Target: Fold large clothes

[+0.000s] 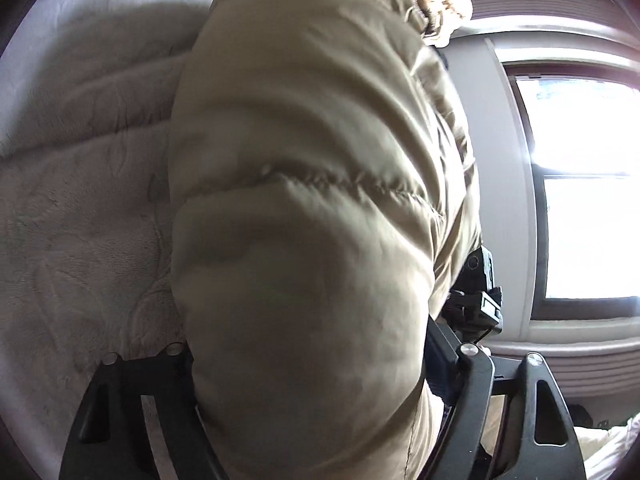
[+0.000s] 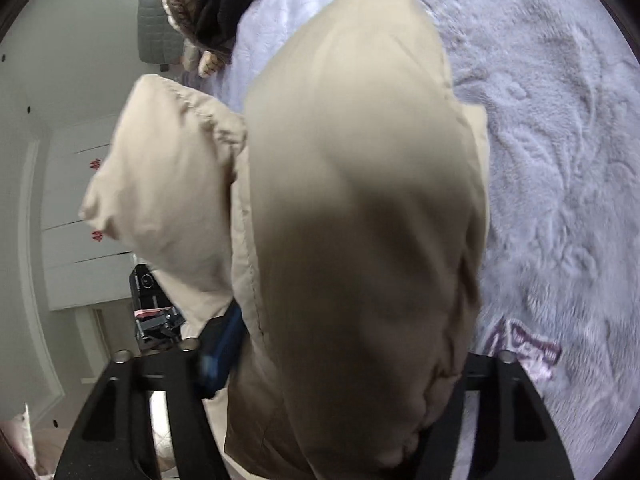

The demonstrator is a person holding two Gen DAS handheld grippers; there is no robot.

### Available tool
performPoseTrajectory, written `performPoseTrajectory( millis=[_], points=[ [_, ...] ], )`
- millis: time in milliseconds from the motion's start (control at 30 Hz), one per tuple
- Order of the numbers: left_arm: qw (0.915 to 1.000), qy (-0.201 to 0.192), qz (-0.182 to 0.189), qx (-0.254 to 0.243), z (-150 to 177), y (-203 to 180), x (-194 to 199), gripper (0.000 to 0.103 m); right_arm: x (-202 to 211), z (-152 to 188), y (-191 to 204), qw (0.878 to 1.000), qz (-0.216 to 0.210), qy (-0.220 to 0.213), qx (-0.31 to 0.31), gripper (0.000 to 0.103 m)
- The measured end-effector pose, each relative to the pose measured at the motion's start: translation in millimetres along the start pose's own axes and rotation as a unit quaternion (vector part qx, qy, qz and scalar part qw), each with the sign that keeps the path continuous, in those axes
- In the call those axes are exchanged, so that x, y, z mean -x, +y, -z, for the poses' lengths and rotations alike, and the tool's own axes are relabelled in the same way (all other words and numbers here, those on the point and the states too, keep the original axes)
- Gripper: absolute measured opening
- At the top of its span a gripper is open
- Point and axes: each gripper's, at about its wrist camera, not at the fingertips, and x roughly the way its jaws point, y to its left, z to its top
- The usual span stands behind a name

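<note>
A beige puffer jacket [image 1: 312,160] fills the middle of the left wrist view and bulges up between my left gripper's [image 1: 312,328] jaws. The padding hides the fingertips, and the dark right finger [image 1: 440,356] presses on its side. In the right wrist view the same jacket [image 2: 360,200] is bunched between my right gripper's [image 2: 340,352] jaws. There the blue-padded left finger [image 2: 222,352] pushes into the fabric, and a quilted flap [image 2: 160,184] sticks out to the left. Each view shows the other gripper close by, the right one [image 1: 478,292] and the left one [image 2: 154,308].
A fluffy white blanket [image 2: 560,160] covers the bed under the jacket. A pile of dark and fur-trimmed clothes [image 2: 208,8] lies at its far end. A bright window [image 1: 588,200] is to the right and white cupboard doors [image 2: 80,216] to the left.
</note>
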Motion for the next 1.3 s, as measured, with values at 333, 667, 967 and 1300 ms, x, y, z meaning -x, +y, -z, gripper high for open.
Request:
performPoseTrajectory(
  millis=[333,667,967,1300],
  points=[
    [0.9984,-0.026,0.025,-0.042,-10,-8,77,0.081,-19,33,70,0.998,-0.023,-0.031,0.046,0.057],
    [0.9978,-0.044,0.007,-0.048,-52,77,208,0.081,-144,63,134,0.997,-0.035,-0.032,0.066,0.057],
    [0.9972,-0.035,-0.064,0.017,-67,203,255,0.087,-269,85,134,0.999,0.044,-0.010,0.021,0.066],
    [0.9784,-0.108,-0.170,-0.045,-48,174,292,0.089,-205,143,205,0.957,0.234,-0.137,0.105,0.068]
  ],
)
